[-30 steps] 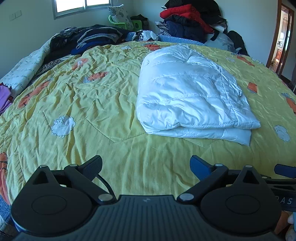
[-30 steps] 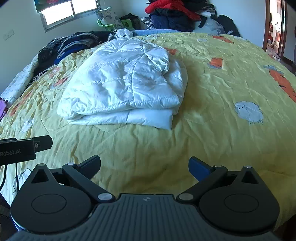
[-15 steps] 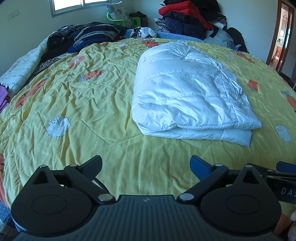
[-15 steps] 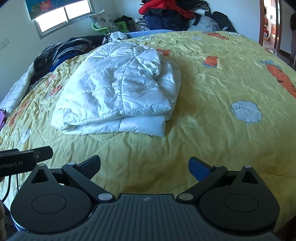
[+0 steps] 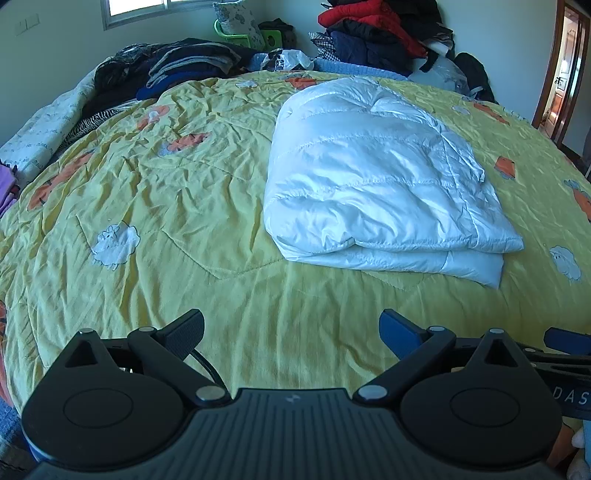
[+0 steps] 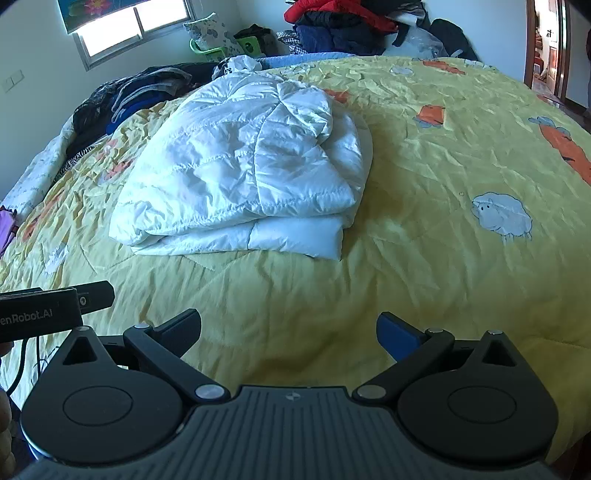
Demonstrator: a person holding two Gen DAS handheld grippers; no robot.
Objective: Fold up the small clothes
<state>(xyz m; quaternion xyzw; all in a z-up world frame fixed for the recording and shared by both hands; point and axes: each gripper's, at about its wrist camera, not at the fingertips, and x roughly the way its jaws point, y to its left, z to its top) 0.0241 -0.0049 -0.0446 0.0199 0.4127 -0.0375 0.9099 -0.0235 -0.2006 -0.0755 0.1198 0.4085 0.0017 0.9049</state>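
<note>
A white puffy jacket (image 5: 373,184) lies folded into a thick bundle on the yellow bedspread (image 5: 166,221). It also shows in the right wrist view (image 6: 243,170), left of centre. My left gripper (image 5: 291,330) is open and empty, held above the near part of the bed, short of the jacket. My right gripper (image 6: 290,328) is open and empty, also short of the jacket's near edge. The left gripper's body (image 6: 55,306) shows at the left edge of the right wrist view.
Dark clothes (image 5: 166,70) are piled at the bed's far left. Red and navy clothes (image 5: 373,29) are stacked at the far end. A doorway (image 5: 565,70) stands at the right. A window (image 6: 129,26) is on the far wall.
Both grippers have moved slightly closer to the jacket and a little higher; the jacket looks larger in both views. The jaws stay open. The jacket has not moved.
</note>
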